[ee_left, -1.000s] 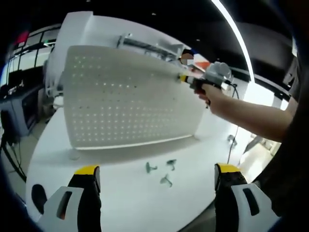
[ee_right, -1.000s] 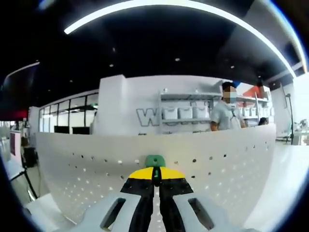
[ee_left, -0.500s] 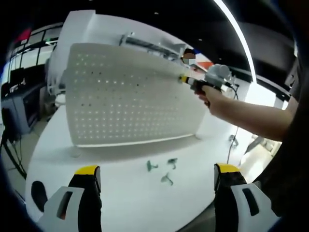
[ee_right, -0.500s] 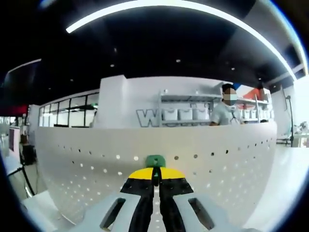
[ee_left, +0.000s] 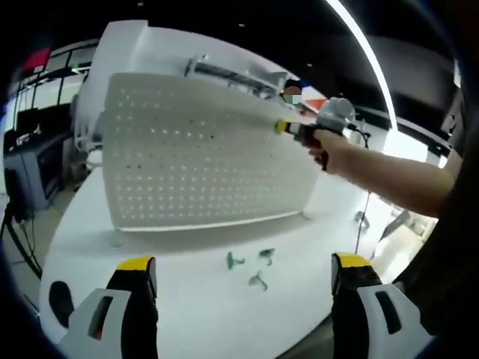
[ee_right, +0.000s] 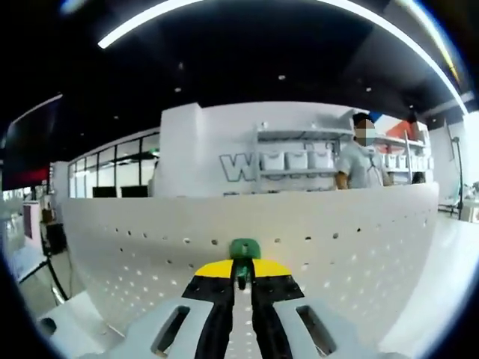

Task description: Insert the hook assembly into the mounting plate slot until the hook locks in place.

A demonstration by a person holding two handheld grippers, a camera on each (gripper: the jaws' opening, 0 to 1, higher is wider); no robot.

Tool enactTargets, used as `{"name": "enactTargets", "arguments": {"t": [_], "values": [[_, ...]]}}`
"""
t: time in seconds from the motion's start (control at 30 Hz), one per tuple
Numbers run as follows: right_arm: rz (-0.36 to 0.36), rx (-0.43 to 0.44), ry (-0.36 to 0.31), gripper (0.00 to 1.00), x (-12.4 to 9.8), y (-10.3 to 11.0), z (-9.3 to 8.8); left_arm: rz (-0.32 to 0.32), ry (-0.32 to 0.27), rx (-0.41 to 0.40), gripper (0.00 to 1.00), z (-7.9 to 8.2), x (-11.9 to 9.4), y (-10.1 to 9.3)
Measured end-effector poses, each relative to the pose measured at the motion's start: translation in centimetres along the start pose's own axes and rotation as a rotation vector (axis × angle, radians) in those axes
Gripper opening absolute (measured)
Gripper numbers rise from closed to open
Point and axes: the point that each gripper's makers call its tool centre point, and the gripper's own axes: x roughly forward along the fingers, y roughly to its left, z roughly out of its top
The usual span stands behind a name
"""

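A white perforated mounting plate [ee_left: 202,157] stands upright on the white table [ee_left: 187,314]. In the right gripper view my right gripper [ee_right: 242,271] is shut on a green hook [ee_right: 243,250], held against the plate [ee_right: 359,239] near its top edge. In the left gripper view that same gripper [ee_left: 288,128] sits at the plate's upper right, held by a person's hand [ee_left: 329,146]. My left gripper [ee_left: 243,271] is open, low over the table in front of the plate. Three loose green hooks [ee_left: 251,267] lie on the table between its jaws.
A person [ee_right: 361,161] stands behind the plate by shelves with white bins [ee_right: 296,158]. The person's arm [ee_left: 389,179] reaches in from the right. Desks and monitors [ee_left: 30,149] stand to the left, past the table's edge.
The right gripper with the green hook has moved slightly up along the plate's top edge; the view has shifted a little. The left gripper stays as it was.
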Motion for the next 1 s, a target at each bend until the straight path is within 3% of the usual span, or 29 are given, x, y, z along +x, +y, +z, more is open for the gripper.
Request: {"name": "enactTargets", "arguments": {"t": [0.13, 0.33, 0.57, 1.0], "values": [[-0.001, 0.013, -0.013, 0.11, -0.2, -0.2, 0.8, 0.006, -0.005, -0.004, 0.98, 0.1, -0.2, 0.2], [0.021, -0.025, -0.034, 0.11, -0.8, -0.2, 2.3, 0.01, -0.018, 0.008, 0.99, 0.4, -0.2, 0.0], [0.051, -0.011, -0.009, 0.16, -2.2, -0.8, 1.7, -0.022, -0.006, 0.018, 0.99, -0.1, 0.3, -1.3], [0.127, -0.009, 0.121, 0.19, -7.1, -0.7, -4.1, -0.017, -0.004, 0.024, 0.99, -0.2, 0.0, -1.2]]}}
